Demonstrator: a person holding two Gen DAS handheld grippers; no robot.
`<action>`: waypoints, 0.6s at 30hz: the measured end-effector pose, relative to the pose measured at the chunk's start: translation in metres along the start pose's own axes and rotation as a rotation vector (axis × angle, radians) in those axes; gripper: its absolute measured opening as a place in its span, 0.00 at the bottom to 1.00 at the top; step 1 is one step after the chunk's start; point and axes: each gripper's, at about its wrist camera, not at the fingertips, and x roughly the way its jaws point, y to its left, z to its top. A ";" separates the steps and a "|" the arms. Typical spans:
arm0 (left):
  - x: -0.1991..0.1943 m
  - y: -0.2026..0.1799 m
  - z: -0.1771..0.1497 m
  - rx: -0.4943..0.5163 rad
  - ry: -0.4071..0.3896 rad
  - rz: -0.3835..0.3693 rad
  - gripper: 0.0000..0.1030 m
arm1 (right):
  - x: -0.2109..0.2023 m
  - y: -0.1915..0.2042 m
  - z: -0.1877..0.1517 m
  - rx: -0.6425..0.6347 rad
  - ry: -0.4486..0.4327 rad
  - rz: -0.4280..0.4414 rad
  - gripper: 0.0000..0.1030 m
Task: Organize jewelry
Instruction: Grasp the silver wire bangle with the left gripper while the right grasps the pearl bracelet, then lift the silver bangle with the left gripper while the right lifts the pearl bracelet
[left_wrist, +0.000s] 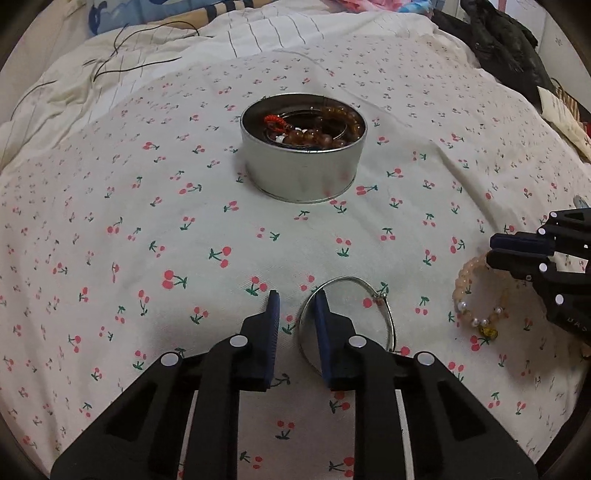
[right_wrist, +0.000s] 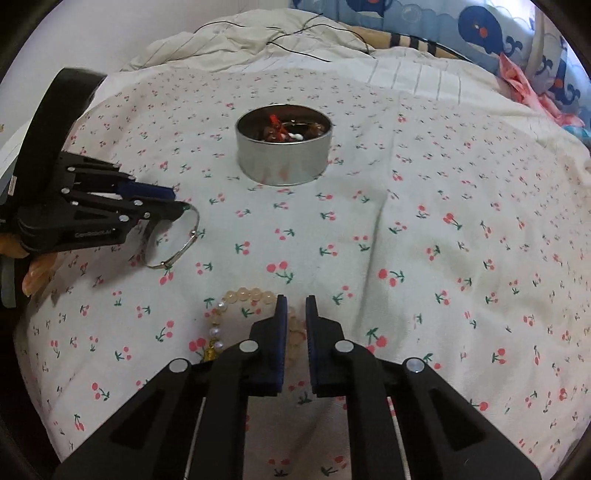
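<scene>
A thin silver bangle (left_wrist: 384, 306) (right_wrist: 177, 251) lies on the cherry-print sheet. My left gripper (left_wrist: 296, 297) (right_wrist: 177, 202) stands over its left rim: the rim runs between the jaws close to the right pad, with a gap to the left pad. A pale peach bead bracelet (right_wrist: 240, 295) (left_wrist: 461, 284) with pearls and a yellow charm lies to the right. My right gripper (right_wrist: 296, 300) (left_wrist: 489, 249) straddles its beaded side, with beads between the narrowly parted jaws. A round silver tin (left_wrist: 303, 173) (right_wrist: 284, 162) farther back holds brown bead bracelets and a red cord.
Rumpled striped bedding with a black cable (left_wrist: 140, 62) lies behind the tin. A black garment (left_wrist: 506, 48) is at the back right, and whale-print fabric (right_wrist: 480, 26) and pink cloth (right_wrist: 524, 88) lie beyond. A person's fingertips (right_wrist: 35, 275) hold the left gripper.
</scene>
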 end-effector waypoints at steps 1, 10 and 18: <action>0.003 0.001 -0.001 0.003 0.015 -0.003 0.31 | 0.003 -0.001 -0.001 0.005 0.017 0.003 0.56; 0.008 -0.014 -0.003 0.043 0.030 -0.010 0.38 | 0.013 0.013 -0.003 -0.048 0.041 -0.005 0.08; -0.007 0.006 0.004 -0.082 -0.061 -0.014 0.03 | -0.005 0.003 0.014 0.049 -0.137 -0.020 0.08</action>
